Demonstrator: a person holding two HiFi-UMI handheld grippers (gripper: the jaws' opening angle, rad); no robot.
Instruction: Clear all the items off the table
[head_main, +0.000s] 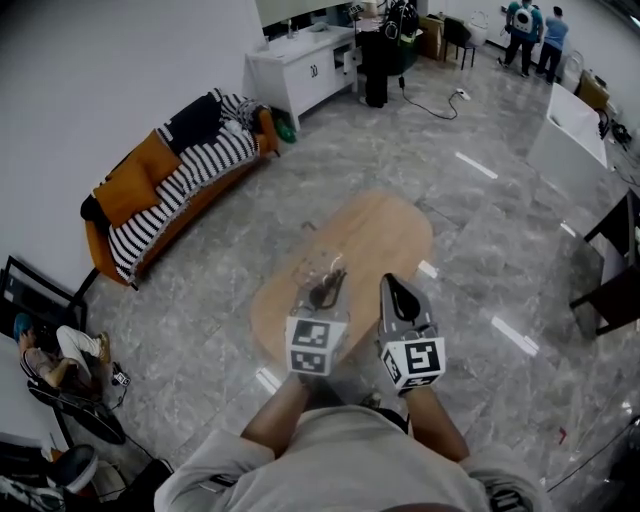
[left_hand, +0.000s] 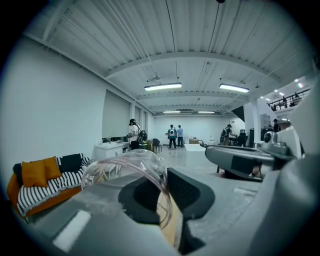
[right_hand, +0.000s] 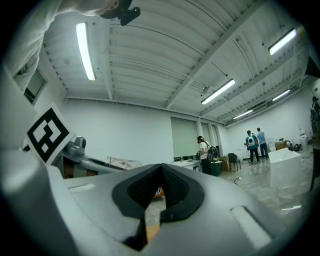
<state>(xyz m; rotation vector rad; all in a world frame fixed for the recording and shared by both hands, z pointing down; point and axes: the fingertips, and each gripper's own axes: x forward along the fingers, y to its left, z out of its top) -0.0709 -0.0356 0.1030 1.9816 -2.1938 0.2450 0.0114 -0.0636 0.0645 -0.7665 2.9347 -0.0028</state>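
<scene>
Head view: one oval light-wood worktop (head_main: 372, 232) at frame centre, its visible surface bare. One left claw (head_main: 330, 283) is held over the worktop's near end and clenched on one clear round plastic container (head_main: 316, 285), lifted off the wood, presumably for carrying away. One right claw (head_main: 393, 288) sits just beside it at the same height, pressed shut and carrying nothing, so probably idle while the other does the work. Background: one orange sofa (head_main: 165, 190) with a striped throw at upper left, one white cabinet (head_main: 300, 65) at top centre. Left gripper view: the left claw (left_hand: 165, 192) grips the container's (left_hand: 120, 167) thin wall edge-on between its dark pads, and the transparent body bulges out towards the frame's left. The pinch on the rim seems the only hold so flimsy a shell allows. The sofa (left_hand: 40, 180) shows at lower left. Right gripper view: the right claw (right_hand: 159, 190) shows pads meeting, with nothing between them. The container (right_hand: 122, 162) appears at middle left. Tally: claws, two; containers, one, held; items left on the worktop, none seen, so the clearing looks nearly complete.
</scene>
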